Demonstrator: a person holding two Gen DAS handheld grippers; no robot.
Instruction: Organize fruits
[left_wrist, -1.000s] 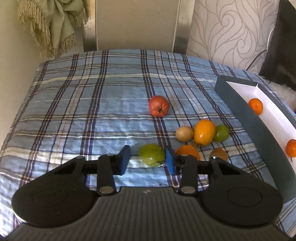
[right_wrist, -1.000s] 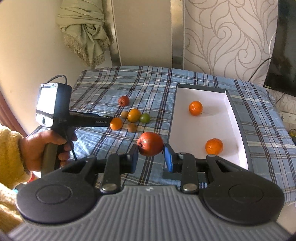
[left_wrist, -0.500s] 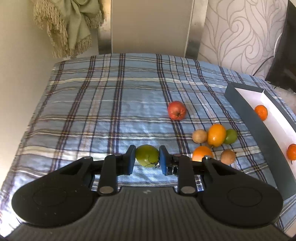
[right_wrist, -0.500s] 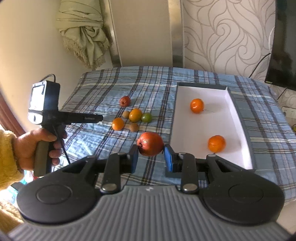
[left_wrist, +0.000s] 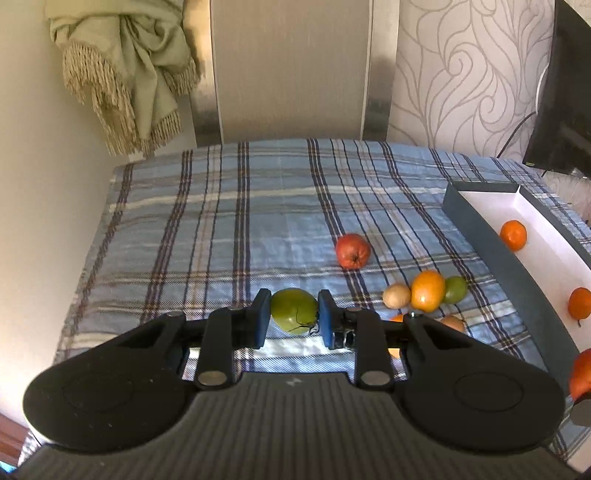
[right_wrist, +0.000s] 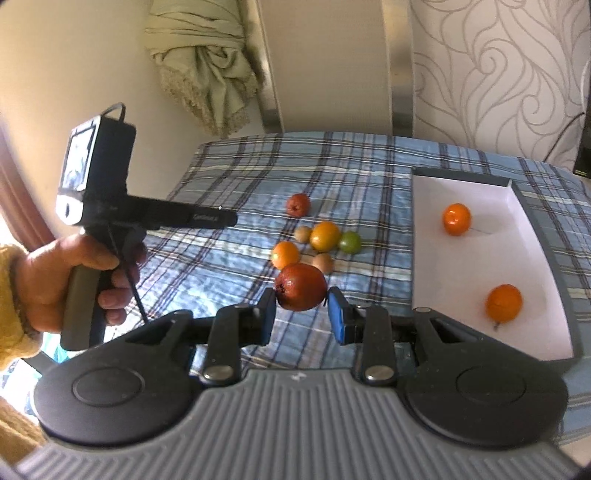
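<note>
A blue plaid cloth (left_wrist: 229, 229) covered the worktop, which stood against a pale wall where a fringed green throw (left_wrist: 125, 74) hung beside swirl-patterned wallpaper. The left gripper (left_wrist: 294, 316) was held level above the cloth, its blue-padded fingers (left_wrist: 263, 314) pinching a green fruit (left_wrist: 293, 310) from both sides. In the right wrist view the left hand (right_wrist: 70, 284) wrapped around the pistol handle of that gripper, a yellow sleeve at the wrist, the tool pointing out across the worktop. The right gripper (right_wrist: 301, 313) was held above the near edge of the cloth, just left of the tray, its fingers clamped on a red fruit (right_wrist: 300, 286). Beyond it lay a loose cluster on the cloth: a small red fruit (right_wrist: 298, 204), two orange ones (right_wrist: 324, 236), a small green one (right_wrist: 350, 242) and two brownish ones (right_wrist: 303, 233), some touching. To the right stood a dark-walled tray (right_wrist: 461, 177) with a white floor, holding two oranges (right_wrist: 457, 219) well apart.
</note>
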